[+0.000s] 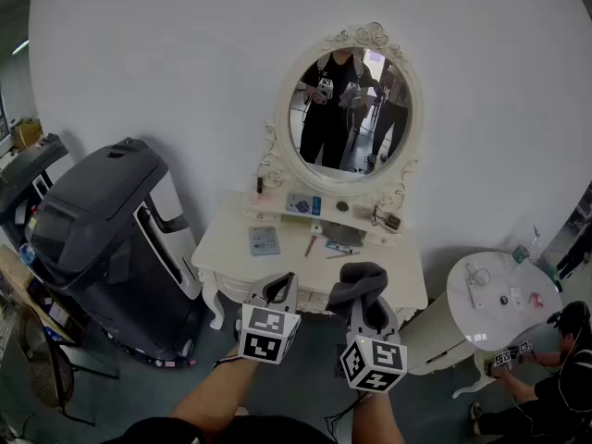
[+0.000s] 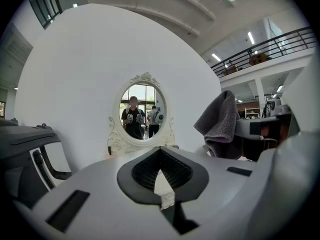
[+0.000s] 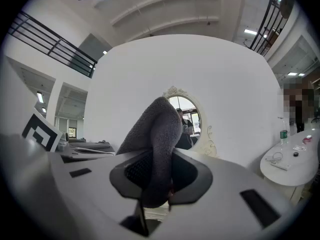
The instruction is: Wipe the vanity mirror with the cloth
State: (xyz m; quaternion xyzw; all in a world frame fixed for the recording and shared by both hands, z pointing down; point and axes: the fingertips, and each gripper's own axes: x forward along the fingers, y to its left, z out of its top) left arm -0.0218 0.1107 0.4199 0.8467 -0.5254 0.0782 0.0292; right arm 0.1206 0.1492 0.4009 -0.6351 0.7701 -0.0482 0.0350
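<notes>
Leftmost, black floor machine, beside white dressing table. Next, left gripper: jaws together, nothing between, held before table's front edge. Then right gripper: clamped on grey cloth, which bunches up above the jaws. Beyond, oval vanity mirror, upright on table, well apart from cloth. Far right, round white table.

Air in front of the vanity mirror glass is open, straight approach from near. Low clutter sits on the shelf under the frame, and on the vanity table: booklet and small bits mid-top. Left: big black machine just beside the table, tight that side. Right: round white table near the vanity's end, with a person crouched at it. Bare wall around the mirror.
</notes>
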